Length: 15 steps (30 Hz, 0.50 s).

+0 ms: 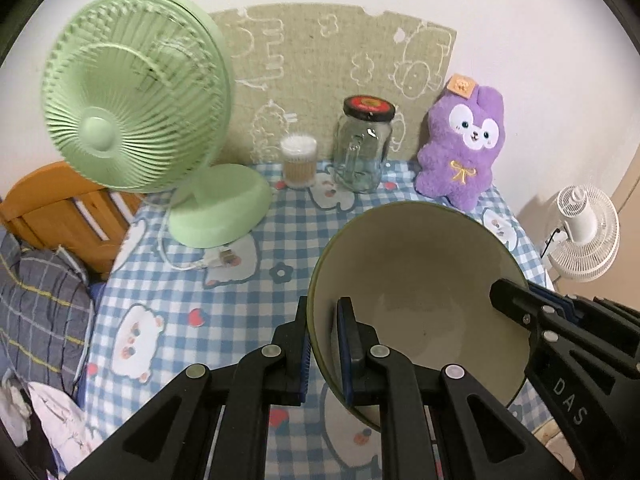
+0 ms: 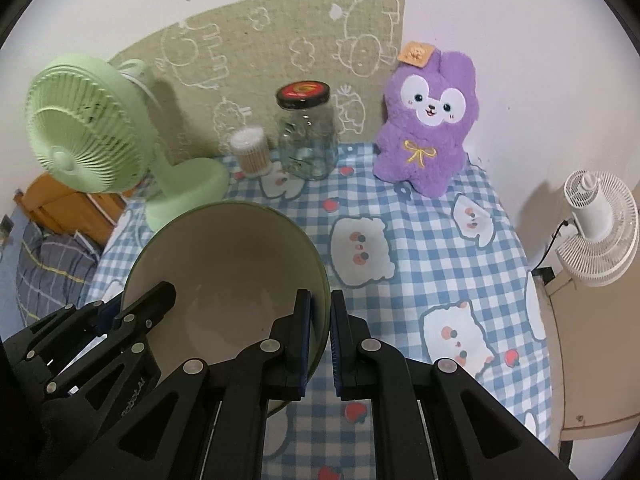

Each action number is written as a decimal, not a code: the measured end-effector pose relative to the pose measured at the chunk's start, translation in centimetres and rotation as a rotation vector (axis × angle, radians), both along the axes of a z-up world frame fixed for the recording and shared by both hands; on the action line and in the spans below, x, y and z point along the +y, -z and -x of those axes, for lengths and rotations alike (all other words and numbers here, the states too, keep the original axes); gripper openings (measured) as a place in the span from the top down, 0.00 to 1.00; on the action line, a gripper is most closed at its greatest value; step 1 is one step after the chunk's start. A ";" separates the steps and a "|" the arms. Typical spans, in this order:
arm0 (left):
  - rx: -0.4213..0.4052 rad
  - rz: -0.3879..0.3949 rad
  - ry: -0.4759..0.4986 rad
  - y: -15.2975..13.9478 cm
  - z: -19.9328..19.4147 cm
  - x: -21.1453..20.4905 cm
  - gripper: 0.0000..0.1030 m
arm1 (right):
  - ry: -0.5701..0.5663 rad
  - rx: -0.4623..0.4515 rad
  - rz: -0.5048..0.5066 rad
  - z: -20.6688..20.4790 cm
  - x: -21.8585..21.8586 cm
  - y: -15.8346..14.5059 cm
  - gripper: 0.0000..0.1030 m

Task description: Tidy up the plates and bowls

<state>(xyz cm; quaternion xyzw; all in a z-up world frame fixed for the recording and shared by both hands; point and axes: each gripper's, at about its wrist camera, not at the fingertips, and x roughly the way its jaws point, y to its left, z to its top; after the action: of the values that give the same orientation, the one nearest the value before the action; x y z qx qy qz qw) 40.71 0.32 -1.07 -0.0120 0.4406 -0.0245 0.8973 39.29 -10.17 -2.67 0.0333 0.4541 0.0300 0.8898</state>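
The left gripper clamps the bowl rim at lower centre. The right gripper clamps the opposite rim, above the checked tablecloth.

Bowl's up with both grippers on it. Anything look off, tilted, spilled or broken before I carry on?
Nothing spilled or broken. The bowl is empty, tilted, clear of the tablecloth, with the left gripper and right gripper clamped on opposite rims. The jar stands upright.
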 end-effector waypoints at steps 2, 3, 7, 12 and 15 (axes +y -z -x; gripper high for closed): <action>-0.011 0.001 -0.006 -0.7 0.8 0.2 0.91 | 0.000 -0.005 -0.005 0.8 0.1 -0.6 0.89; -0.017 -0.003 -0.007 -1.0 1.2 0.2 0.91 | -0.007 -0.008 0.003 1.5 0.3 -1.1 0.89; -0.033 -0.006 -0.024 -2.5 3.1 0.2 0.91 | -0.017 -0.007 -0.008 3.1 0.3 -2.4 0.89; -0.047 -0.007 -0.047 -4.0 5.7 0.2 0.91 | -0.042 -0.012 -0.004 5.3 0.5 -4.0 0.89; -0.050 -0.003 -0.061 -4.9 7.1 0.4 0.91 | -0.056 -0.011 0.000 6.5 0.6 -4.6 0.89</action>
<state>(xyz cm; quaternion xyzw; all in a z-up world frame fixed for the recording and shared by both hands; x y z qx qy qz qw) 33.63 0.75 3.81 -0.0234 0.4173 0.0035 0.9085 32.81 -9.54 1.97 0.0204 0.4498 0.0549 0.8912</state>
